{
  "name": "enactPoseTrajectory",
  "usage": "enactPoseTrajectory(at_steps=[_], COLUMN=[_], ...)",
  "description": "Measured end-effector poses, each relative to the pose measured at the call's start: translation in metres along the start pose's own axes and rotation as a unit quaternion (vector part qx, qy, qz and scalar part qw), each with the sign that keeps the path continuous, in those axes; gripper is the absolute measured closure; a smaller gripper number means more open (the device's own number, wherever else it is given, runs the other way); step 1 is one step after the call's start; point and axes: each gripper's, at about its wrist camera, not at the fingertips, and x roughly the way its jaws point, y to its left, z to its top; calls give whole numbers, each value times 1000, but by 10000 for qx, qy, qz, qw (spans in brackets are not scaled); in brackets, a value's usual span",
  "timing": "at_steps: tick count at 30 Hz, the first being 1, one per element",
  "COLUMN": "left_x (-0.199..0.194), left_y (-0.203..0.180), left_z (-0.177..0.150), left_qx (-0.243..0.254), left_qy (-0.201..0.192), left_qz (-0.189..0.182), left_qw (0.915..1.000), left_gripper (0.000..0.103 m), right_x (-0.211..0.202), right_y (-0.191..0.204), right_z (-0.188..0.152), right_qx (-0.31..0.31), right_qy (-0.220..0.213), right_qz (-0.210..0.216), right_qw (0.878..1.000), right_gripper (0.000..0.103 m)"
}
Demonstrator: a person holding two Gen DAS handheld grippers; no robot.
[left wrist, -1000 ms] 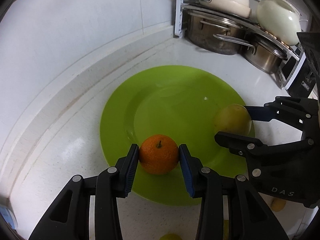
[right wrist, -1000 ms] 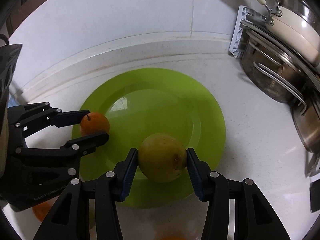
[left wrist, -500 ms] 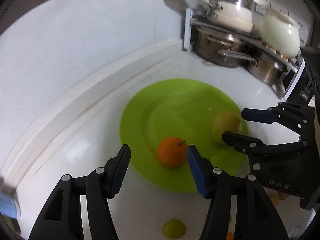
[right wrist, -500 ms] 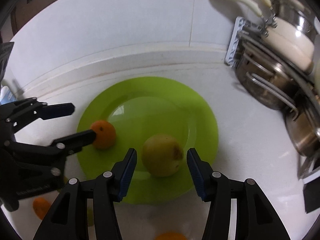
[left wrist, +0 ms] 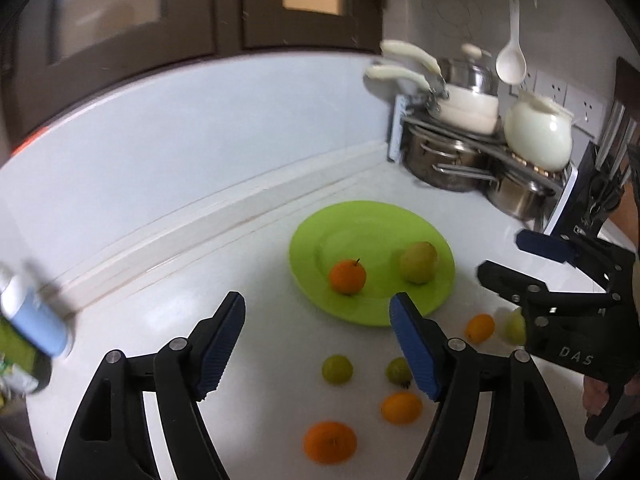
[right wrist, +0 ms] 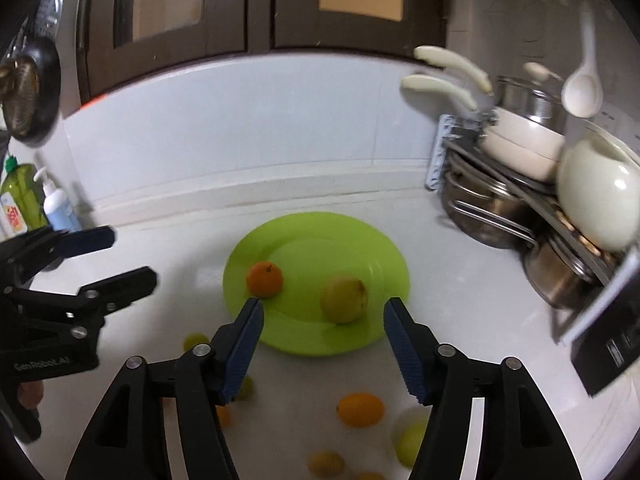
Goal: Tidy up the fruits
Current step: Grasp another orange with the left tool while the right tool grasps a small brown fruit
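A green plate (left wrist: 372, 220) (right wrist: 320, 232) lies on the white counter. On it rest an orange (left wrist: 347, 276) (right wrist: 264, 279) and a yellow-green fruit (left wrist: 419, 262) (right wrist: 344, 300). Several small orange and green fruits lie loose on the counter in front of the plate, among them an orange one (left wrist: 329, 442) and a green one (left wrist: 337, 369). My left gripper (left wrist: 318, 344) (right wrist: 116, 256) is open and empty, raised in front of the plate. My right gripper (right wrist: 322, 346) (left wrist: 516, 256) is open and empty, also raised and drawn back from the plate.
A rack of steel pots, white pans and a white jug (left wrist: 536, 136) (right wrist: 596, 196) stands at the back right. A knife block (left wrist: 592, 204) is beside it. Soap bottles (right wrist: 24, 200) stand at the left by the white backsplash. Dark cabinets hang above.
Both grippers opened, let go of the orange and the yellow-green fruit on the plate, then pulled back and up. More of the counter and the loose fruits came into view.
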Motion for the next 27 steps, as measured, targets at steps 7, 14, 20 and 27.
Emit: enactPoseTrajectory(at_steps=[7,14,20,27], left_x=[-39,-58,-59,-49], left_y=[-8,-12,-15,-16], left_z=[-24,-47,-69,-91], left_qx=[-86,-273,-200,-126], left_qy=[-337,-448,-423,-252], left_qz=[362,555,704,789], left_qw=[9987,9971,9964,9965], left_gripper=[20,18,17,17], right_x=[-38,-61,-68,-65], right_y=[-8,-12,-13,-12], right_z=[-27,-57,-77,-95], right_qx=[380,618,714,654], right_qy=[-139,-102,-49,79], right_qz=[-248,-519,-767,-1020], right_qw=[9989,9967,9945,9926], right_gripper=[39,39,39,39])
